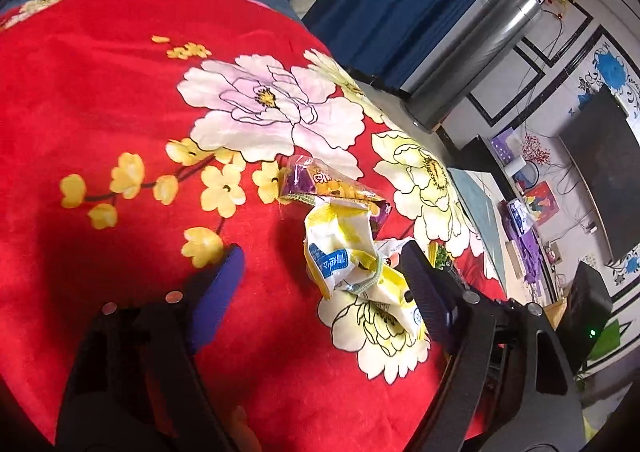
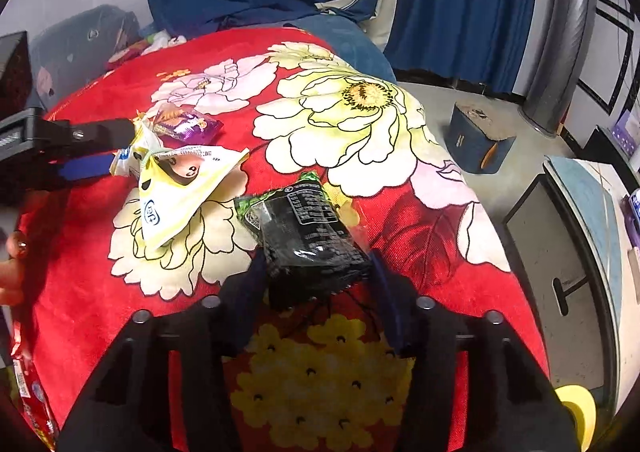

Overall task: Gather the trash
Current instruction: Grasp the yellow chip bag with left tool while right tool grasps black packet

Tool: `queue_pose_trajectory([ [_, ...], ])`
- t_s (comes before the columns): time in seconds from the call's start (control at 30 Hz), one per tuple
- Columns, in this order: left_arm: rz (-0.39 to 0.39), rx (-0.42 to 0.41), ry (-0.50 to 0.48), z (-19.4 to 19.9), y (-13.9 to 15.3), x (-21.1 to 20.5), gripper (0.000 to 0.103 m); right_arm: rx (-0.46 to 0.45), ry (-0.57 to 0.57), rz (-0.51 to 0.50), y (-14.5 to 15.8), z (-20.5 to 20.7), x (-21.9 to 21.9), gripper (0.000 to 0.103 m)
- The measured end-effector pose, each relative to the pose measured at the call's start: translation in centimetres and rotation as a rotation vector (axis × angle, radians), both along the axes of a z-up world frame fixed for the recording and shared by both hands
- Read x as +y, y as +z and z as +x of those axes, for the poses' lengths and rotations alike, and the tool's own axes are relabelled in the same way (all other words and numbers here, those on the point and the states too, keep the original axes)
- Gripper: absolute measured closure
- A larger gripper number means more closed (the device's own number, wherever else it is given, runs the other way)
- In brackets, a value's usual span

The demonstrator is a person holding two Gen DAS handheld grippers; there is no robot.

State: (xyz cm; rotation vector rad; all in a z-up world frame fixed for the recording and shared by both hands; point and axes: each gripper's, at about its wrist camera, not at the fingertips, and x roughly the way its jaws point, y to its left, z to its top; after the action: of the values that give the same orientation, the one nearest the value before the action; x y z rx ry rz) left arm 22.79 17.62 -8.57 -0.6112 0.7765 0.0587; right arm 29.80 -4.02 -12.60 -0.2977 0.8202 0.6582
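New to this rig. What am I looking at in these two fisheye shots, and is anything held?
No robot arm here: a person carries a two-finger gripper in each hand, each with a camera looking along its fingers. The left-wrist view shows the left gripper open around a yellow wrapper on a red floral blanket, with a purple wrapper just beyond. The right-wrist view shows the right gripper with a black packet between its fingers; whether they already pinch it is unclear. A blue box sits on the floor.
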Motion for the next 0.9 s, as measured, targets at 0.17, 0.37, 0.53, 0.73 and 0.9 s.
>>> queue_pose_trajectory([
  [0.17, -0.017, 0.001, -0.012, 0.2, -0.7, -0.3, 0.061, 0.004, -0.019, 0.043, 0.0, -0.8, -0.9, 0.066],
  [0.37, 0.001, -0.019, -0.047, 0.0, -0.6, -1.0, 0.077, 0.028, -0.070, 0.132, 0.0, -2.8, -2.4, 0.067],
  [0.53, -0.004, -0.044, -0.051, -1.1, -0.3, -1.1, 0.086, 0.033, -0.097, 0.178, 0.1, -5.3, -3.3, 0.067],
  [0.73, 0.017, -0.086, -0.076, -2.7, 0.9, -2.1, 0.087, 0.030, -0.098, 0.199, 0.4, -7.6, -4.4, 0.067],
  [0.9, 0.052, -0.151, -0.089, -4.4, 3.1, -3.1, 0.087, 0.050, -0.105, 0.232, 1.0, -8.4, -5.3, 0.068],
])
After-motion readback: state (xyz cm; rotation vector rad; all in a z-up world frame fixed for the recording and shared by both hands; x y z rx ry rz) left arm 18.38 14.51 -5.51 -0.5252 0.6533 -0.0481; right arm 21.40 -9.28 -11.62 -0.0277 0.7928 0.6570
